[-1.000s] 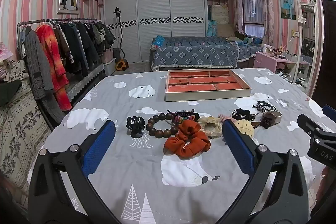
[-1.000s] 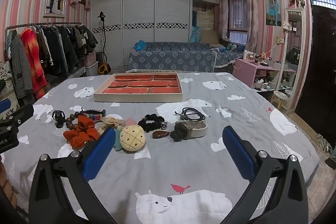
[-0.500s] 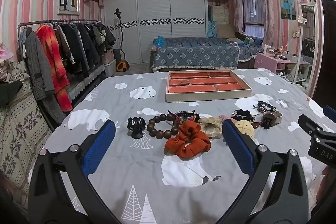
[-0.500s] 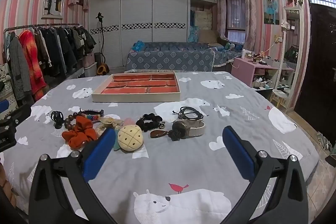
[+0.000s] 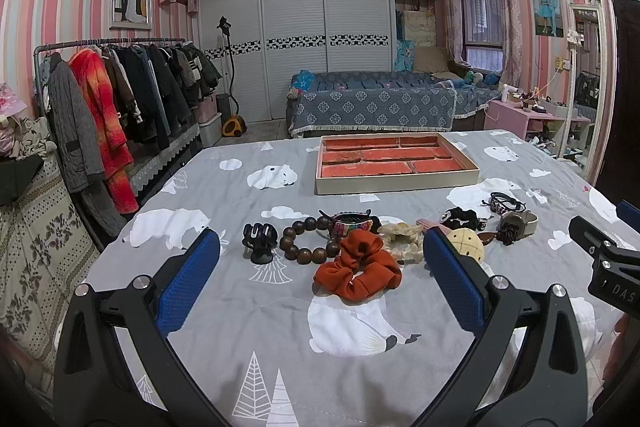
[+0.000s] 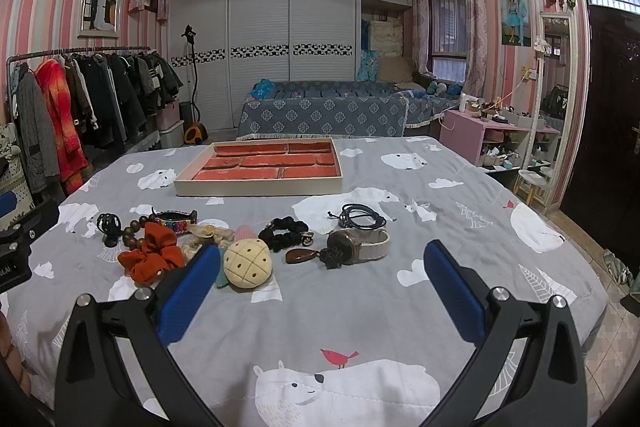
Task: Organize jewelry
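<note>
A cream tray with orange compartments [image 5: 396,183] [image 6: 260,187] sits far on the grey bear-print cloth. A row of accessories lies nearer: black claw clip [image 5: 259,241], wooden bead bracelet [image 5: 306,241], orange scrunchie [image 5: 357,270] [image 6: 150,257], cream scrunchie [image 5: 402,241], round yellow plush piece [image 6: 247,262], black scrunchie [image 6: 286,229], grey watch [image 6: 360,247], black cord bracelet [image 6: 360,215]. My left gripper [image 5: 320,277] is open and empty, just short of the orange scrunchie. My right gripper [image 6: 320,277] is open and empty, in front of the plush piece and watch.
The table edge drops off at the right [image 6: 592,291] to a tiled floor. A clothes rack [image 5: 120,99] stands to the left, a covered sofa [image 5: 376,107] behind the table, a pink side table [image 6: 480,135] at the right.
Both views have shifted only slightly; the right gripper view has dipped and drifted a little. Both grippers stay open and nothing on the table has moved.
</note>
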A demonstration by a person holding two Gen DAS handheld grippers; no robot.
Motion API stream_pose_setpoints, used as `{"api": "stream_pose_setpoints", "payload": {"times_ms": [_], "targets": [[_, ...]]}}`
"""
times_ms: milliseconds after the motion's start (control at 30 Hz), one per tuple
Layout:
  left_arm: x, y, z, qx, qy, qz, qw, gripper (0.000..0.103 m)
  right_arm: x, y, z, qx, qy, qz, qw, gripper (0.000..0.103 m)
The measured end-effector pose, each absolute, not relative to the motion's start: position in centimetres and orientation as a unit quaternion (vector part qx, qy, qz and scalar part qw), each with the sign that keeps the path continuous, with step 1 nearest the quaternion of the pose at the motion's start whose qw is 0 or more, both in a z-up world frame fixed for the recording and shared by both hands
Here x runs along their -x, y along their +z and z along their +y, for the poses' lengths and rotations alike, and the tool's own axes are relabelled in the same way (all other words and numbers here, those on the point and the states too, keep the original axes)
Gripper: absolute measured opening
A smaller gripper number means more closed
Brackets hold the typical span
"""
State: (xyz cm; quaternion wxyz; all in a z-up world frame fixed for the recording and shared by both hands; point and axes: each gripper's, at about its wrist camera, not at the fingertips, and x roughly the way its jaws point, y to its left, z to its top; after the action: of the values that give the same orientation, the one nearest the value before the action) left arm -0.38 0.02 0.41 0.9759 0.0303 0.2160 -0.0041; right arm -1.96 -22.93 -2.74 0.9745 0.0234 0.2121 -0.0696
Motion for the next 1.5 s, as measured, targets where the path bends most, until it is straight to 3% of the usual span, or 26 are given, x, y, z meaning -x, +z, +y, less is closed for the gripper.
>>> {"api": "stream_pose_setpoints", "payload": {"times_ms": [1500], "targets": [[-1.6, -2.5, 1.8, -0.036, -0.016, 0.247, 0.968, 0.098, 0.3, -4.2, -22.7, 0.002, -0.076, 0.218, 0.973, 0.099]]}}
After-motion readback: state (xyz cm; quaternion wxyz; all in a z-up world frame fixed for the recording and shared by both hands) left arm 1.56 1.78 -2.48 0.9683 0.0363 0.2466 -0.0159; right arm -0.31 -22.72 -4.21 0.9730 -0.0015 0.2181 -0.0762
